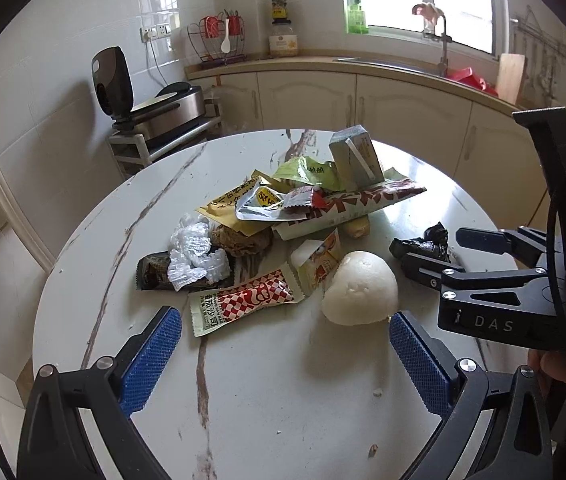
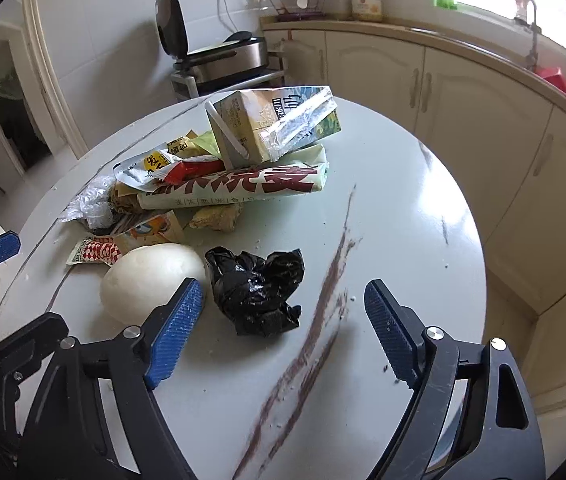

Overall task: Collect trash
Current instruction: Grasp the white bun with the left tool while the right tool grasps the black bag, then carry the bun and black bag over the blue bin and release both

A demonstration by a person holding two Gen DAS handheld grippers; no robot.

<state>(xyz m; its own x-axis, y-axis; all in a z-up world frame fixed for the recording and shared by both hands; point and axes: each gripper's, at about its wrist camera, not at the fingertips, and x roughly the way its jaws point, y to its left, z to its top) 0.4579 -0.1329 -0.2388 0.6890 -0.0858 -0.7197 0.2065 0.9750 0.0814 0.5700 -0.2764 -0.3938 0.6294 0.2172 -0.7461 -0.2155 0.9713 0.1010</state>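
A heap of trash lies on the round marble table (image 1: 267,400): food wrappers (image 1: 307,200), a milk carton (image 2: 271,124) with a straw, a red-checked sauce sachet (image 1: 251,300), a white bun (image 1: 359,288) and a crumpled black plastic bag (image 2: 255,292). My left gripper (image 1: 285,320) is open just short of the sachet and the bun, with nothing between its pads. My right gripper (image 2: 283,286) is open around the black bag, which sits closer to its left finger (image 2: 179,320); the pads do not press it. The bun (image 2: 151,276) lies just left of that finger.
Behind the table stand cream cabinets (image 1: 307,100) under a counter with a sink and tap (image 1: 441,40). A black and steel appliance (image 1: 155,100) sits on a rack at the back left. The table's right side (image 2: 403,208) is bare marble.
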